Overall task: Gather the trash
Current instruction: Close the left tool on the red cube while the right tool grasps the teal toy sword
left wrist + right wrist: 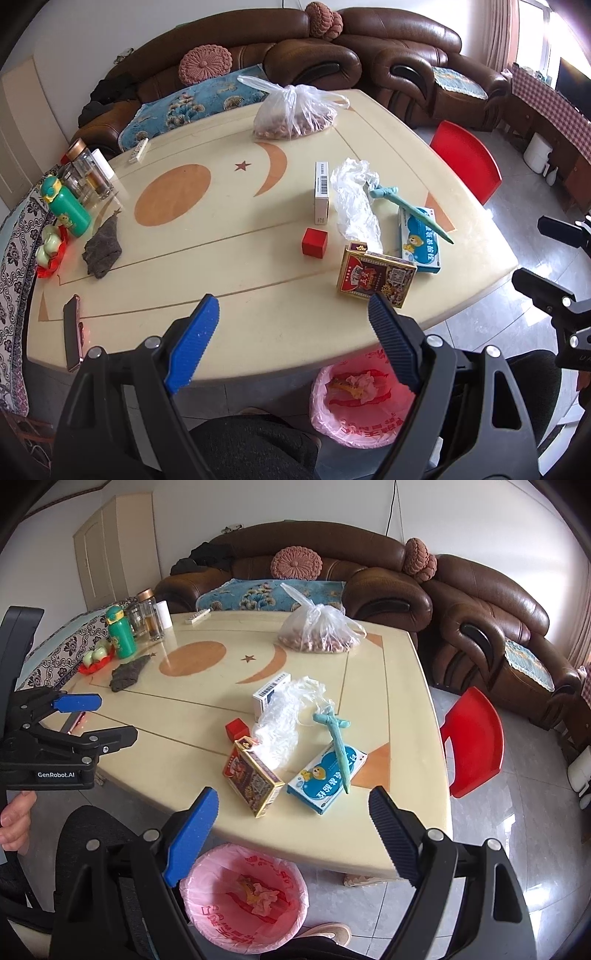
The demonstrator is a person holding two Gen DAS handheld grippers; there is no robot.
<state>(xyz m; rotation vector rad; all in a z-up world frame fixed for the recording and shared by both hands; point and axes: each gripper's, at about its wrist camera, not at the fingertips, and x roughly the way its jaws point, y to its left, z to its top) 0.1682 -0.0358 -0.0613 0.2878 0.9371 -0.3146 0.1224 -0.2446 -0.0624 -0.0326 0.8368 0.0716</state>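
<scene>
A pink-lined trash bin (354, 410) stands on the floor by the table's near edge, with some scraps inside; it also shows in the right wrist view (243, 897). On the table lie a crumpled clear plastic wrapper (354, 201) (286, 716), a gold and red card box (376, 275) (253, 777), a blue and white medicine box (421, 240) (327, 779), a white box (322, 192) (271, 694), a small red cube (314, 242) (236, 729) and a teal toy sword (410, 206) (338, 746). My left gripper (293, 315) (96, 720) is open and empty. My right gripper (293, 812) is open and empty.
A clear bag of nuts (295, 112) sits at the table's far side. A green bottle (68, 206), glass jars (88, 173), a grey cloth (103, 245) and a phone (72, 332) are at the left. A red stool (467, 162) stands right of the table. A brown sofa (314, 55) lies behind.
</scene>
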